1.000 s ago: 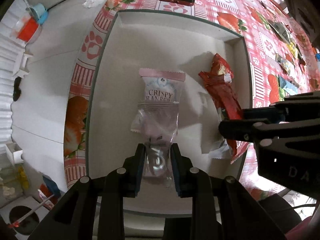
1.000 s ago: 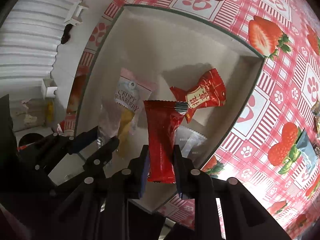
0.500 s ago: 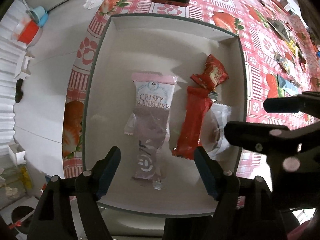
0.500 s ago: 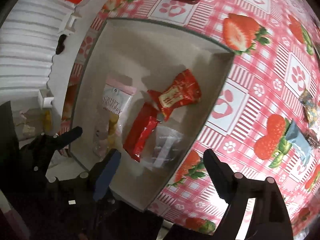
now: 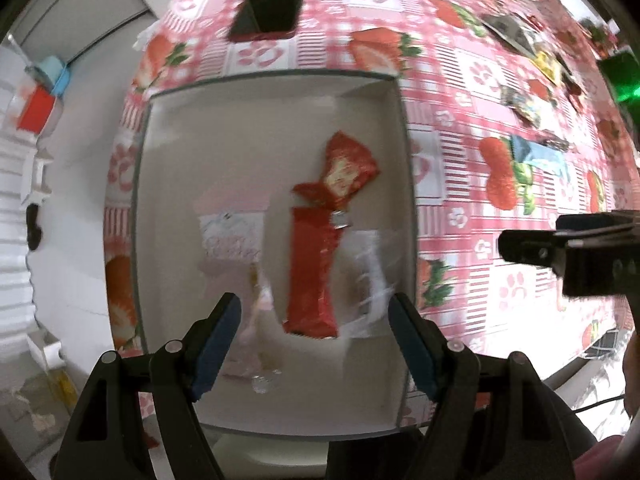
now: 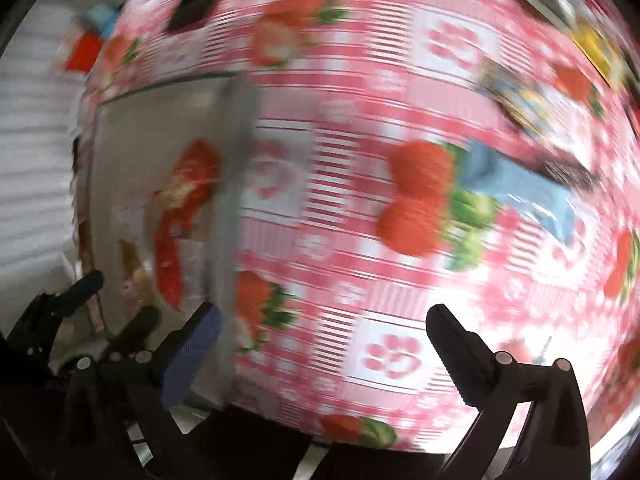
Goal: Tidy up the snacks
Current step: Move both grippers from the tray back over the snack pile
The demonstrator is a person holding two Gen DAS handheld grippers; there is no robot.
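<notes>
A white box (image 5: 248,128) lies on the strawberry tablecloth. In it lie a pink-and-white snack bag (image 5: 232,240), a long red bar (image 5: 312,272), a red wrapped candy (image 5: 344,172) and a clear packet (image 5: 368,276). My left gripper (image 5: 314,328) is open and empty above the box's near end. My right gripper (image 6: 320,344) is open and empty over the cloth to the right of the box (image 6: 232,184); its view is blurred. A blue snack packet (image 6: 516,188) lies on the cloth ahead of it, also in the left wrist view (image 5: 540,156).
A black phone (image 5: 268,4) lies beyond the box. Several loose snack packets (image 5: 524,104) are scattered at the far right of the table. The table edge and the floor lie to the left, with small red and blue items (image 5: 44,92) on the floor.
Both grippers let go of their snacks, the pink bag and the red bar, which now lie in the box. Both opened wide and pulled back. The right one swung right over the cloth.
</notes>
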